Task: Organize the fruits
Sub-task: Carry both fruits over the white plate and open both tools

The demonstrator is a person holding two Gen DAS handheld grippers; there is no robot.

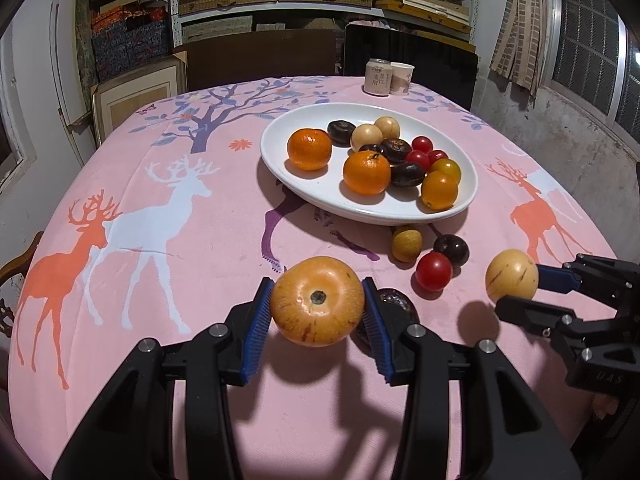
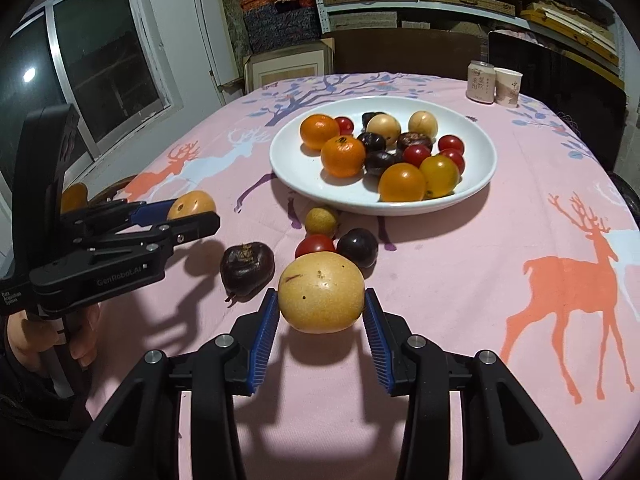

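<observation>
Pinching a round yellow-orange fruit (image 1: pixel 317 301) at its widest girth above the bench (image 1: pixel 160 360), the left claw (image 1: pixel 318 312), like the right claw (image 2: pixel 321 312) squeezing its speckled yellow fruit (image 2: pixel 321 298), seems to carry something light, smooth-skinned, liable to roll and bruise.

We see three loose fruits (image 2: pixel 338 236) blocking the way to the plate (image 2: pixel 288 168); the cloth (image 2: pixel 460 280) right of them is open.

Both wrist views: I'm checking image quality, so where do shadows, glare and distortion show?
Left wrist view: the held fruit casts a soft shadow on the tablecloth; fisheye bends the table edge. Right wrist view: a lamp reflection glares in the window; corners are vignetted black.
</observation>
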